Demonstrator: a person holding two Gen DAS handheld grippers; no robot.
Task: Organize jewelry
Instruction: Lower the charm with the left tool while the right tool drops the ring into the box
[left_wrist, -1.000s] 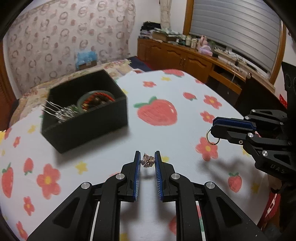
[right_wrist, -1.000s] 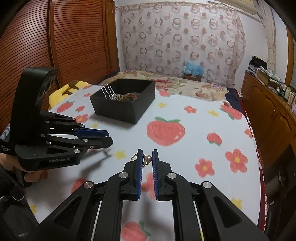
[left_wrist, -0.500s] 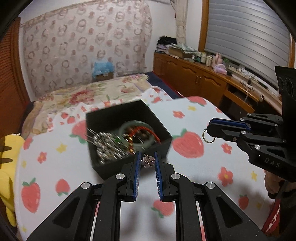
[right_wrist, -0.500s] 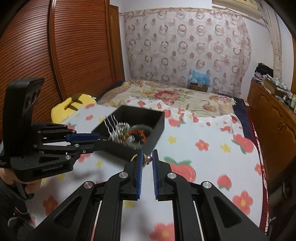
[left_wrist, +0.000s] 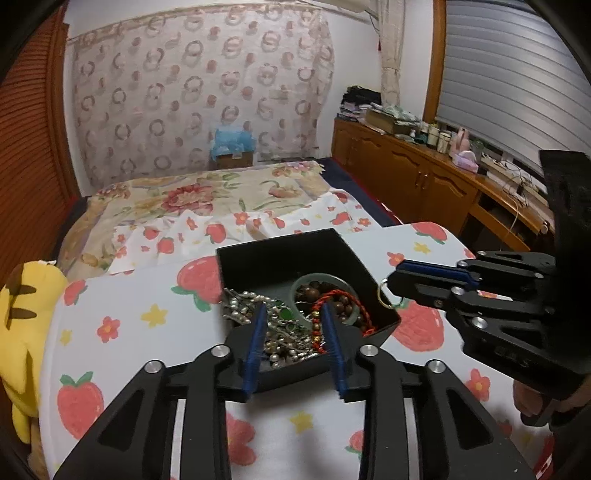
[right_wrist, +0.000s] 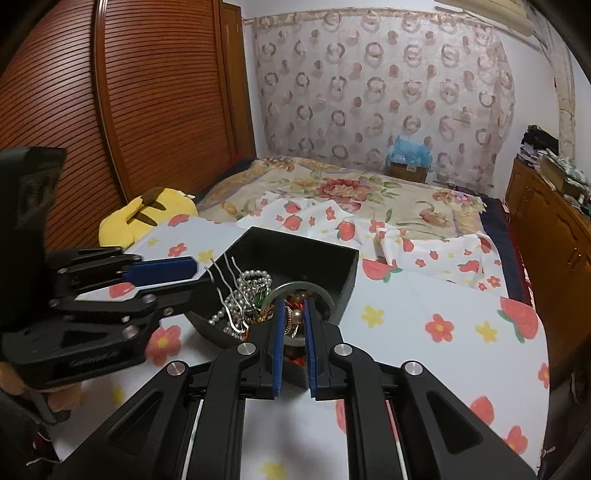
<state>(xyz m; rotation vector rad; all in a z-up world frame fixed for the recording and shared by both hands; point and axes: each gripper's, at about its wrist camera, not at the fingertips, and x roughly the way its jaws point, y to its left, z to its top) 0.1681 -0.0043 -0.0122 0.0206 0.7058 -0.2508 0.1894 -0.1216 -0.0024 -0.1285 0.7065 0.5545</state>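
Observation:
A black box (left_wrist: 328, 247) (right_wrist: 332, 258) on the strawberry cloth holds pearl strands (right_wrist: 255, 280), hairpins, a green bangle (left_wrist: 317, 280) and brown and red bead strings. My left gripper (left_wrist: 293, 314) is open and empty over the box's near side. My right gripper (right_wrist: 294, 314) is shut on a pearl earring with a gold ring (left_wrist: 386, 295) and holds it over the box's right edge. In the right wrist view the earring (right_wrist: 294, 317) sits between the jaws above the bangle.
A yellow plush toy (left_wrist: 22, 302) (right_wrist: 147, 214) lies at the table's left edge. A bed with a floral cover (left_wrist: 192, 195) stands behind the table. Wooden cabinets (left_wrist: 424, 184) line the right wall.
My left gripper has opened over the box and the flower-shaped piece it held is no longer between its jaws. Both grippers have moved forward over the box.

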